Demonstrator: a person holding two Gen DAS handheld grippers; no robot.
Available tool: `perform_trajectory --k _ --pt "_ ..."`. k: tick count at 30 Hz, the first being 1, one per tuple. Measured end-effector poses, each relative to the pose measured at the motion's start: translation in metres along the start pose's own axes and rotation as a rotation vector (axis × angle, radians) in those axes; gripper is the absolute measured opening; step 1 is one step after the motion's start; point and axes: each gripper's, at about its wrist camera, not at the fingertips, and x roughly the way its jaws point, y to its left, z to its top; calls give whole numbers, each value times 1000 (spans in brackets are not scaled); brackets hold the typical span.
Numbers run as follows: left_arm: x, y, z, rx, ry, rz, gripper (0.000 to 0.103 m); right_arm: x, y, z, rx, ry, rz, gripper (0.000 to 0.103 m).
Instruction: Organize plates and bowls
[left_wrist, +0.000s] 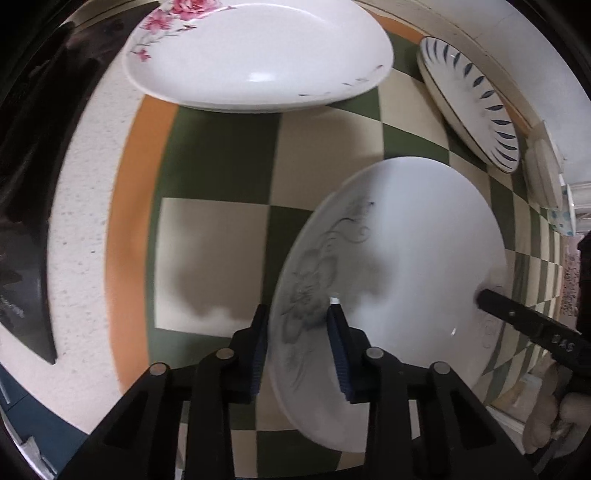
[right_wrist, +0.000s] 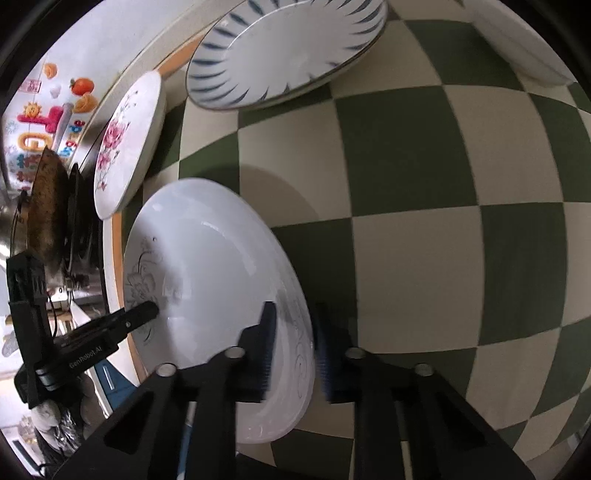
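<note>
A white plate with a grey flower print (left_wrist: 406, 258) is held tilted above the checkered cloth by both grippers. My left gripper (left_wrist: 299, 317) is shut on its near rim, one finger on each face. My right gripper (right_wrist: 293, 325) is shut on the opposite rim of the same plate (right_wrist: 207, 266). The right gripper's finger shows in the left wrist view (left_wrist: 517, 317), and the left gripper shows in the right wrist view (right_wrist: 122, 319). A white plate with pink flowers (left_wrist: 258, 55) lies at the far end, also in the right wrist view (right_wrist: 125, 144). A blue-leaf-rimmed plate (left_wrist: 476, 103) lies at the right, also in the right wrist view (right_wrist: 288, 48).
The green and cream checkered cloth (left_wrist: 221, 155) with an orange border covers a speckled counter (left_wrist: 77, 221). A small stack of dishes (left_wrist: 546, 177) sits beyond the blue-rimmed plate. A dark stove with a pan (right_wrist: 48, 206) lies past the counter edge. Another white dish edge (right_wrist: 524, 44) shows top right.
</note>
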Motion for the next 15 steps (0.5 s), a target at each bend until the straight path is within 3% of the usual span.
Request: perform_trajectory --k 7,15 --pt "-12 9 -6 -45 -22 -29 25 0 -1 -5 -29 -1 12 17" --pt "-27 21 -12 -66 -53 2 24 -14 -6 -8 -81 -19 32 14"
